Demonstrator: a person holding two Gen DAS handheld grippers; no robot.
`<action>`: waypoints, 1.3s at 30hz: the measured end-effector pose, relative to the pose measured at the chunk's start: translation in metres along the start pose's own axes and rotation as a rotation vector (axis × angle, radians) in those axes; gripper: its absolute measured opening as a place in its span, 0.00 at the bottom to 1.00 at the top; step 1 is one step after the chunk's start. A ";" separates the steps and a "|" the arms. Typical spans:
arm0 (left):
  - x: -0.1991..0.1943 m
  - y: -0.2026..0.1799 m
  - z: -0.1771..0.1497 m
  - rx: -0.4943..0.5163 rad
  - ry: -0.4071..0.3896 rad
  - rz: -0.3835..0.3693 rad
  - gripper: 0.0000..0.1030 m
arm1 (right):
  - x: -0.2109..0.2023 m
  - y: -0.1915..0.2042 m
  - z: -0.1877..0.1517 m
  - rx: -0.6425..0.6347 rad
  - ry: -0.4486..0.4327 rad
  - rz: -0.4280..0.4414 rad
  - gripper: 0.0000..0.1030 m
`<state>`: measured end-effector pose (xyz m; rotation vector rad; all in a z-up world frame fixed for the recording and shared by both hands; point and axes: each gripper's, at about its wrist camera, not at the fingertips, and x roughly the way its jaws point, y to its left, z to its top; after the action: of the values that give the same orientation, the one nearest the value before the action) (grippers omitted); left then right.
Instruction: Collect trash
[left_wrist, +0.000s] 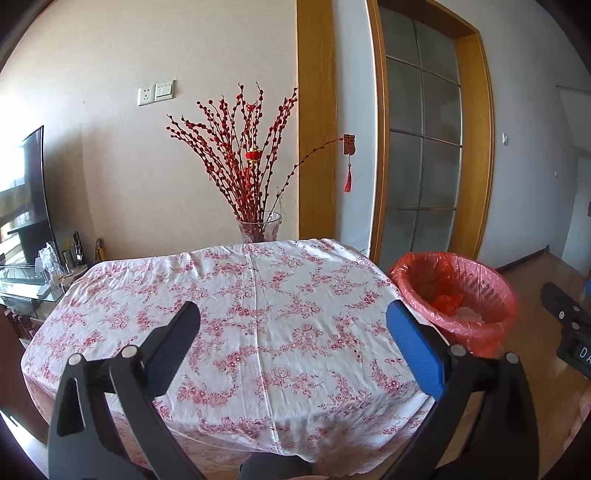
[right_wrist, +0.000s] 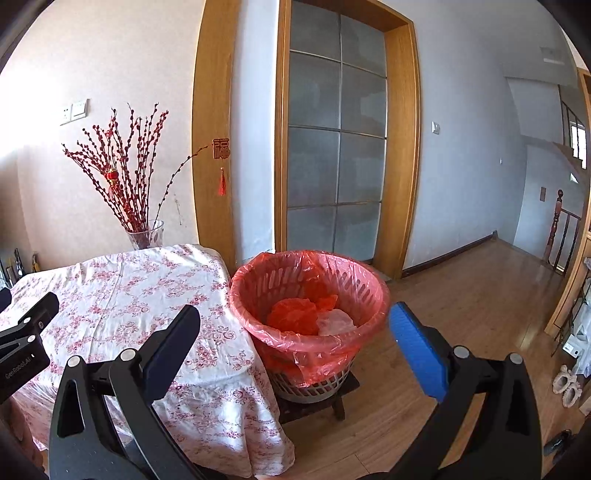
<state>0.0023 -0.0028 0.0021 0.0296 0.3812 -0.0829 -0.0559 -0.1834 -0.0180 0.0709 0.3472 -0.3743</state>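
A waste basket (right_wrist: 280, 275) lined with a red plastic bag stands on a low dark stool right of the table; inside lie crumpled red trash (right_wrist: 295, 314) and a pale clear wrapper (right_wrist: 336, 321). In the left wrist view the basket (left_wrist: 476, 280) shows at the right. My left gripper (left_wrist: 293, 314) hangs open above the flowered tablecloth (left_wrist: 258, 314), nothing between its fingers. My right gripper (right_wrist: 293, 314) is open over the basket's near rim, empty. The left gripper (right_wrist: 22, 332) also shows at the left edge of the right wrist view. No loose trash shows on the cloth.
A glass vase of red branches (left_wrist: 258, 225) stands behind the table's far edge. A frosted glass door in a wooden frame (right_wrist: 332, 147) is behind the basket. Wood floor (right_wrist: 461, 295) spreads to the right. A TV and glass stand (left_wrist: 26, 221) sit at far left.
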 end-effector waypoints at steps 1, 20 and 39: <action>-0.001 -0.001 -0.001 0.003 -0.003 0.000 0.96 | -0.001 0.001 -0.001 -0.003 0.000 -0.001 0.98; -0.012 0.000 -0.003 -0.004 -0.023 -0.003 0.96 | -0.008 0.005 -0.015 -0.011 0.011 -0.009 0.98; -0.018 0.002 -0.002 -0.013 -0.031 0.013 0.96 | -0.011 0.006 -0.016 -0.008 0.014 0.000 0.98</action>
<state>-0.0148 0.0008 0.0072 0.0182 0.3502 -0.0684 -0.0687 -0.1719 -0.0290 0.0654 0.3627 -0.3724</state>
